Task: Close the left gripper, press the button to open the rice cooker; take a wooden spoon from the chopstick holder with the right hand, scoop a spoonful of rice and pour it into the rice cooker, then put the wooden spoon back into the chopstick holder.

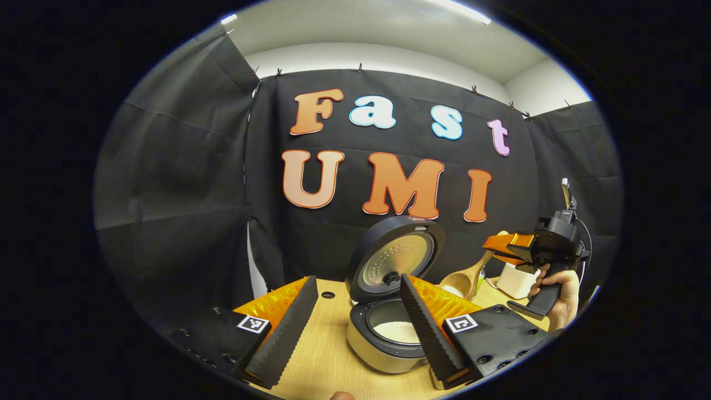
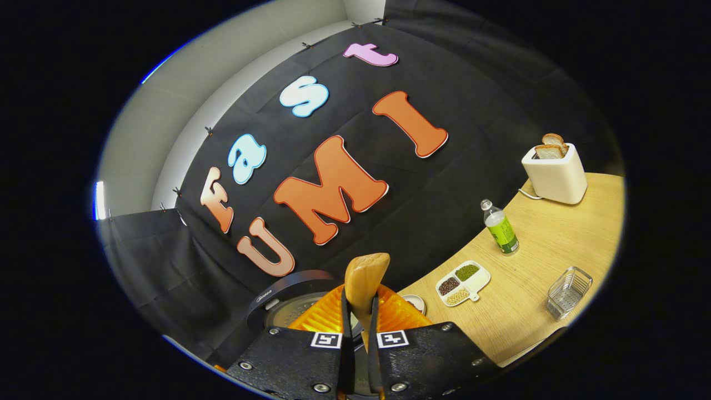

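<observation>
I'm reading the rice cooker [image 1: 389,311] as already open, left gripper [image 1: 355,328] jaws apart, while my right gripper [image 2: 358,355] is clamping the wooden spoon [image 1: 464,280] beside the lid, pour and return pending.

Black cloth wall [image 1: 183,183] behind wooden table [image 2: 561,250].

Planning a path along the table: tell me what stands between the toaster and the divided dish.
In the right gripper view, a green bottle stands between the toaster and the divided dish.
</observation>
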A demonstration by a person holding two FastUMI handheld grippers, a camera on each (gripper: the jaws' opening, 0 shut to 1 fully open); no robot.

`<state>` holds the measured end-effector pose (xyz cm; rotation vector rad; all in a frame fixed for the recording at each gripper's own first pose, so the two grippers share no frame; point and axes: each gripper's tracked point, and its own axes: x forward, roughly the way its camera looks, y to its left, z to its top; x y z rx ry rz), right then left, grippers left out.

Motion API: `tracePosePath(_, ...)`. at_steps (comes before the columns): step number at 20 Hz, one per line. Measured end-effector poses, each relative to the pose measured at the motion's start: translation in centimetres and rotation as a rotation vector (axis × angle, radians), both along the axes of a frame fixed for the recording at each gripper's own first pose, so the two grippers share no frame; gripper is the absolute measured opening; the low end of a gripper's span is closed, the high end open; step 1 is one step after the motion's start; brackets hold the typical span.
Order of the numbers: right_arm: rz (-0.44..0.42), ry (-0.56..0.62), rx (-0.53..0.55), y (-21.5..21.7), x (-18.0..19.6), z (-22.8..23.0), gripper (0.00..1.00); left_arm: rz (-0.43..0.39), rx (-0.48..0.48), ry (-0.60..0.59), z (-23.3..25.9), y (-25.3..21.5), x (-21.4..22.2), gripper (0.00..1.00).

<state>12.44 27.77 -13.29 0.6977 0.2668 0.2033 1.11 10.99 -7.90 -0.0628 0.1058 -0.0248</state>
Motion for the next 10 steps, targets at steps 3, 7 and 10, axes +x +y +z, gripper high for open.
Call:
tracePosePath(3, 0.002, -0.011, -0.030, 0.11, -0.13, 0.17, 0.08, 0.001, -0.004, -0.007, 0.21, 0.02, -0.40, 0.98)
tracePosePath(7, 0.011, -0.037, -0.057, 0.54, -0.40, 0.72, 0.09, 0.015, 0.007, -0.005, 0.05, 0.43, -0.66, 0.99)
tracePosePath(10, 0.005, -0.053, -0.087, 0.37, -0.37, 0.81, 0.08, 0.020, 0.011, -0.005, 0.25, 0.68, -1.03, 0.98)
